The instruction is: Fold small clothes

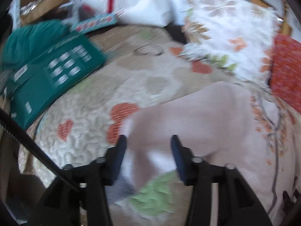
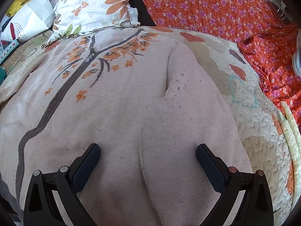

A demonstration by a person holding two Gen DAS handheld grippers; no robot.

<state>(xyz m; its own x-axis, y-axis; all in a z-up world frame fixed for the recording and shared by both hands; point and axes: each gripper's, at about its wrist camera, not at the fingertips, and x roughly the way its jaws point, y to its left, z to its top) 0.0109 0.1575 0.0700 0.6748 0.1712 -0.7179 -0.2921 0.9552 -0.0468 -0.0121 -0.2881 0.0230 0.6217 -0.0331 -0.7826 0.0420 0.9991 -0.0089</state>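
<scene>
Both grippers, the right gripper (image 2: 147,151) and the left gripper (image 1: 148,143), hover with jaws apart and empty over the pink sweater (image 2: 112,98) on the bed (image 2: 250,98), where only one sleeve (image 2: 188,122) seems folded in, so most folding remains.

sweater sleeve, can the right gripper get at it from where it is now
Probably yes: the right gripper is open directly over the folded sleeve of the sweater, with nothing lying between them.
</scene>
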